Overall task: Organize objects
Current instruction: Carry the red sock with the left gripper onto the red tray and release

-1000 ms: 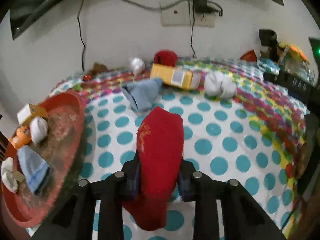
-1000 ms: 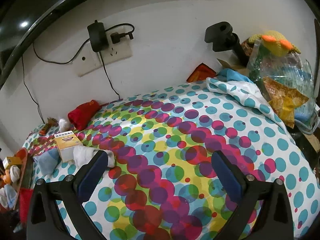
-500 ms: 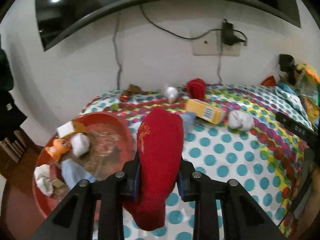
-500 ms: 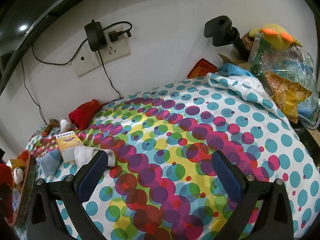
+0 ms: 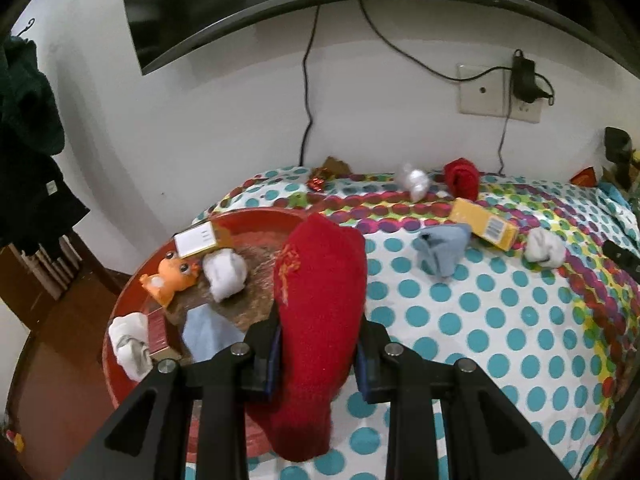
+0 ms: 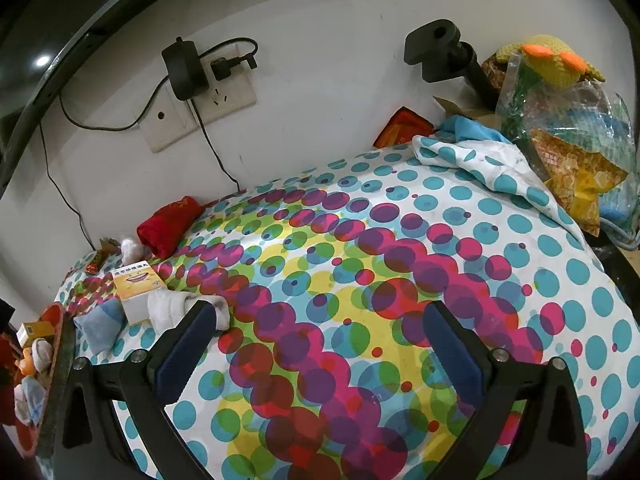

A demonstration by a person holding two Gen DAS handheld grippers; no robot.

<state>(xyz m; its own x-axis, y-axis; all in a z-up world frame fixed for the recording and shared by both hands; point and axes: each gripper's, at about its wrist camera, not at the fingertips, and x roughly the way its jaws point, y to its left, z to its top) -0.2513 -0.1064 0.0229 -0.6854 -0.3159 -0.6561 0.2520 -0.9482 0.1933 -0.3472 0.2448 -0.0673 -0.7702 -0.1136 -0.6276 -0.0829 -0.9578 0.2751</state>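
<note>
My left gripper (image 5: 318, 350) is shut on a red sock (image 5: 320, 292) that hangs through its jaws, held over the right edge of a round red tray (image 5: 240, 220). The tray holds a small box (image 5: 197, 240), an orange toy (image 5: 170, 276), white rolled socks (image 5: 224, 274) and a light blue sock (image 5: 208, 334). On the dotted cloth lie a blue sock (image 5: 440, 250), a yellow box (image 5: 482, 228), a white sock ball (image 5: 544, 248) and another red sock (image 5: 462, 178). My right gripper (image 6: 320, 324) stands open over the cloth, nothing between its fingers.
A wall socket with a charger (image 6: 186, 70) and cables hangs on the wall behind. At the right stand a black stand (image 6: 440, 54), a knitted toy (image 6: 548, 58) and a plastic bag of snacks (image 6: 576, 160). Dark clothes (image 5: 28, 140) hang at the left.
My left gripper has risen and swung left with the red sock, bringing the red tray from the left edge toward the middle of its view. The right gripper has stayed put.
</note>
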